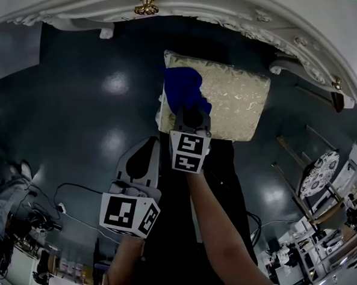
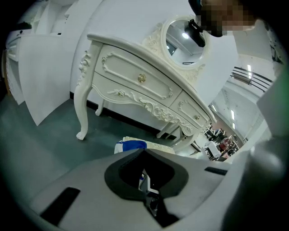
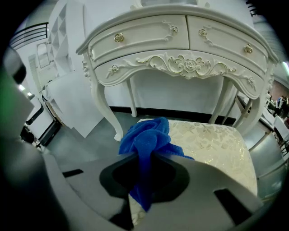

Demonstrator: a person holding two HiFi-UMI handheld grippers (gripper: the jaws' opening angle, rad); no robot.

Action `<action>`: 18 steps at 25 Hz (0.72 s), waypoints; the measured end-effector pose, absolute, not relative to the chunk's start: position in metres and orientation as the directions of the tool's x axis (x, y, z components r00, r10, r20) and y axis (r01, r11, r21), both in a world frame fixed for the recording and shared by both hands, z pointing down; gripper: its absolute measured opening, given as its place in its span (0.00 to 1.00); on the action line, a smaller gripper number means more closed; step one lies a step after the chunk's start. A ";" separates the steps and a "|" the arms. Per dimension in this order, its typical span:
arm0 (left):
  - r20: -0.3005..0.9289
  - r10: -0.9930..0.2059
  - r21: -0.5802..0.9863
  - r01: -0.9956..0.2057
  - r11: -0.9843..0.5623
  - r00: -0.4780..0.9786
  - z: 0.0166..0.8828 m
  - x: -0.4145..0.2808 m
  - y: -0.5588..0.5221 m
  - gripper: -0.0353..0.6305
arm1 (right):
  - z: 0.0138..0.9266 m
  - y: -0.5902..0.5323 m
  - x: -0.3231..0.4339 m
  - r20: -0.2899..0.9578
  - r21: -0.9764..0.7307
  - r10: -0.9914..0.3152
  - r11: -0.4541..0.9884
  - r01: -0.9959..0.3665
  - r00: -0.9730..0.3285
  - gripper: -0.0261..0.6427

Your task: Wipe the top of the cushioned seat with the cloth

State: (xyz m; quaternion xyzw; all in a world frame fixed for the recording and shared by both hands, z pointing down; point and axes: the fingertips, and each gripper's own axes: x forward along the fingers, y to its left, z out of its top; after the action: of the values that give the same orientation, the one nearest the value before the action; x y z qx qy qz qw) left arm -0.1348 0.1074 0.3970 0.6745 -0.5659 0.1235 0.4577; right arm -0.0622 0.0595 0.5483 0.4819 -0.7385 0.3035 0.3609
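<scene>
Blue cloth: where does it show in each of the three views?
Head view: upper centre, the bunched blue cloth on the left of the cream patterned cushioned seat, ahead of the right gripper.
Left gripper view: cloth low centre, small, beyond the jaws.
Right gripper view: cloth centre, pinched in the jaws.
Shared landmark: that seat.

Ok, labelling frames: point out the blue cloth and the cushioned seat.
blue cloth [image 3: 146, 135], right gripper view, bunched middle.
cushioned seat [image 1: 238, 105], head view, bare top.

Ornate white dressing table [image 3: 180, 63] on dark, glossy floor [image 1: 78, 102] — white panels [image 2: 45, 76] lean nearby.
</scene>
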 end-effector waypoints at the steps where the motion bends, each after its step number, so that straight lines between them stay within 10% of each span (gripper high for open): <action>1: 0.687 -0.652 0.476 -0.877 0.067 0.323 0.397 -0.137 0.109 0.05 | 0.548 0.060 -0.065 0.825 -0.103 -0.491 0.356 -0.929 -0.280 0.13; 18: 0.698 -0.673 0.460 -0.874 0.157 0.246 0.398 -0.167 0.122 0.05 | 0.555 0.084 -0.128 0.831 -0.179 -0.383 0.504 -0.845 -0.404 0.13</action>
State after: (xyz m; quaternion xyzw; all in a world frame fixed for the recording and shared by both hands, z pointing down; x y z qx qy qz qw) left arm -0.1668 0.1222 0.3984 0.6399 -0.6041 0.1087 0.4623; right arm -0.1279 0.0844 0.5547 0.3933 -0.7803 0.3053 0.3784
